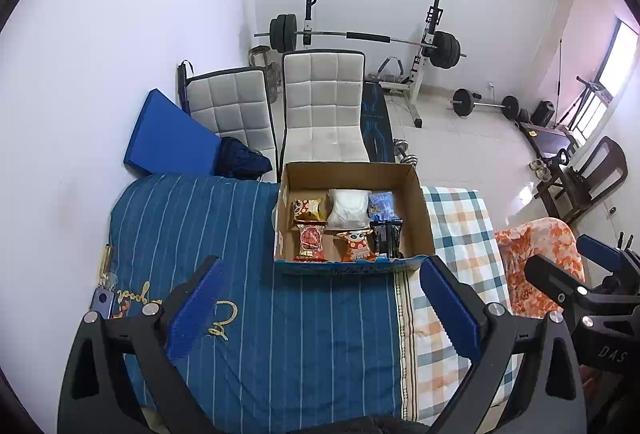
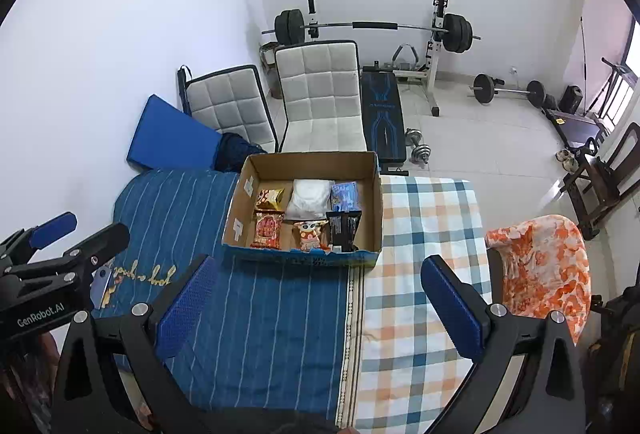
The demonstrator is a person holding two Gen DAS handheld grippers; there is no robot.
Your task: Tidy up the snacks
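An open cardboard box (image 1: 418, 202) (image 2: 372, 194) stands on the bed and holds several snack packs. Inside lie a red pack (image 1: 310, 242) (image 2: 267, 231), a cartoon pack (image 1: 356, 245) (image 2: 310, 236), a black pack (image 1: 386, 236) (image 2: 343, 230), a white bag (image 1: 348, 208) (image 2: 307, 199), a blue pack (image 1: 381, 203) (image 2: 344, 195) and a yellow-red pack (image 1: 307, 209) (image 2: 271, 197). My left gripper (image 1: 322, 308) is open and empty, short of the box. My right gripper (image 2: 320, 308) is also open and empty, a little nearer than the box.
The bed has a blue striped cover (image 1: 224, 234) and a checked cover (image 2: 424, 234). An orange floral cloth (image 2: 548, 266) lies at the right. Small items (image 1: 105, 282) sit at the bed's left edge. Two white chairs (image 1: 324, 106) and a barbell rack (image 2: 376, 30) stand beyond.
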